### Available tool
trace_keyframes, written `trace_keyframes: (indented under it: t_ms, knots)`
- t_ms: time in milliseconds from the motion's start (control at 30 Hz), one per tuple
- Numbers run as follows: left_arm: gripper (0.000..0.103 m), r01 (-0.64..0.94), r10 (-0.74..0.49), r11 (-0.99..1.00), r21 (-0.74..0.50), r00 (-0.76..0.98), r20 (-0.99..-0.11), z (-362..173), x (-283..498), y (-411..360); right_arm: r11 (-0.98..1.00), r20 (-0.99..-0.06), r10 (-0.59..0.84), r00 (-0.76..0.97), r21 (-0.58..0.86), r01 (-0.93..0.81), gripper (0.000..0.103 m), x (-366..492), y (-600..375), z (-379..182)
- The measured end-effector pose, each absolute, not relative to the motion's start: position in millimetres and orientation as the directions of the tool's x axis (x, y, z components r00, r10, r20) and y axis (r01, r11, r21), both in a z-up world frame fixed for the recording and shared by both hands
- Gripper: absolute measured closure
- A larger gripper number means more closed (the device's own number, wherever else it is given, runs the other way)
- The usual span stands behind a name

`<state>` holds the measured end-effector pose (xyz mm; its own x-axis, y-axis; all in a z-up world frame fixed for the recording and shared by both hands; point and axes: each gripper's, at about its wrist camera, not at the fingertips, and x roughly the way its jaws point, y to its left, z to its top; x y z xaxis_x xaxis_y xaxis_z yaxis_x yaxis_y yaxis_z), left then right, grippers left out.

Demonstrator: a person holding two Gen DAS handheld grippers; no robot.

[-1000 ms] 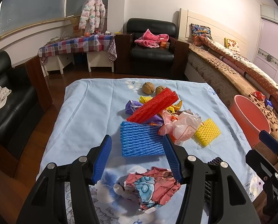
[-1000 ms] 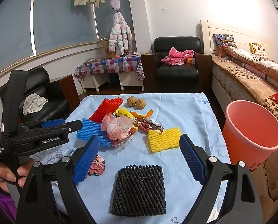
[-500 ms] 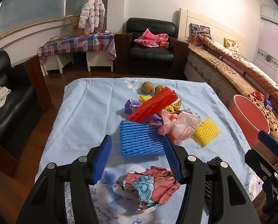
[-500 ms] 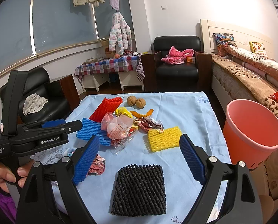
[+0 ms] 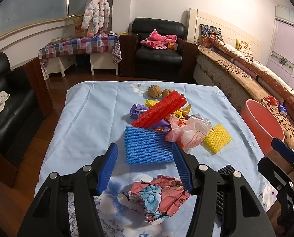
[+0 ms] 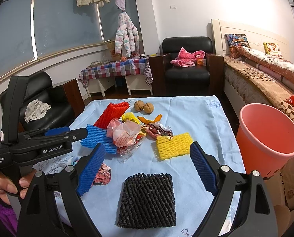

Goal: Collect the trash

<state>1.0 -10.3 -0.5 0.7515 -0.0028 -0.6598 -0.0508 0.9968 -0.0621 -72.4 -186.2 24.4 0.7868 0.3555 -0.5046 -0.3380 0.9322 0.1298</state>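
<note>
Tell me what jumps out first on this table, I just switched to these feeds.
The bright litter heap mid-table grabs the eye: a red foam net lying across the pile, a blue foam net in front of it, a yellow foam net to the right. Nearest, a black foam net lies below the open right claw, a crumpled pink wrapper below the open left claw. The pink bin stands off the table's right edge.

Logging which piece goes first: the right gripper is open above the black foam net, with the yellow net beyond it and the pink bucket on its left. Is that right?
Not quite. The pink bucket stands on the right, off the table's edge, not the left. The rest holds: in the right wrist view the right gripper has its jaws open over the black foam net, with the yellow net beyond it.
</note>
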Motion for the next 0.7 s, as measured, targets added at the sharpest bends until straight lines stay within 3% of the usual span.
trace_keyframes:
  t_ms: [400, 700]
  knots:
    - [0.039, -0.043, -0.021, 0.996, -0.079, 0.741, -0.671, -14, 0, -16, 0.928, -0.519, 0.370, 0.771, 0.158, -0.339, 0.015, -73, -186, 20]
    - [0.039, -0.040, -0.059, 0.991, -0.128, 0.729, -0.681, -16, 2, -10, 0.919, -0.582, 0.386, 0.716, 0.171, -0.356, 0.015, -72, -189, 18]
